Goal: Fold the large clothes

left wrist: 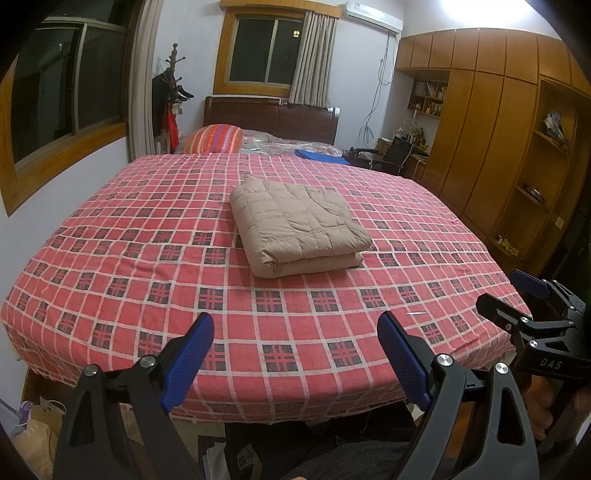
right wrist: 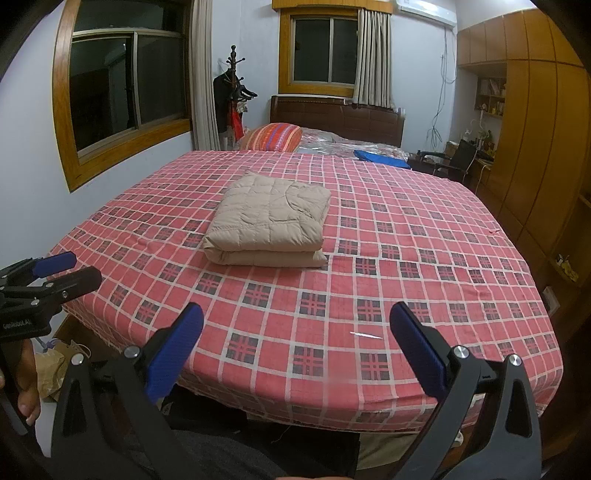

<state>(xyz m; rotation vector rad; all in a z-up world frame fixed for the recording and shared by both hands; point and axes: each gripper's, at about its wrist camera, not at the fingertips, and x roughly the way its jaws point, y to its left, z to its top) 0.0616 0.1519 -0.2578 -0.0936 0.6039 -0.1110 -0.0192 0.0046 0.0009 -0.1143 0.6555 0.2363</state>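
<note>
On bed (left wrist: 110, 236): folded beige jacket (left wrist: 295, 225), sleeves hidden.

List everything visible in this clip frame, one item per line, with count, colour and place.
folded quilted garment: one, beige, middle of the bed
checked bed sheet: one, red with white lines and dark squares, covering the bed
pillow: one, orange striped, far end by the headboard
blue item: one, blue, far end of the bed, right side
headboard: one, dark brown, under the far window
coat stand: one, dark, far left corner
wardrobe: one, wooden, right wall
air conditioner: one, white, above the far window
left gripper: one, black with blue pads, open, near bed edge
right gripper: one, same colours, open, near bed edge
</note>
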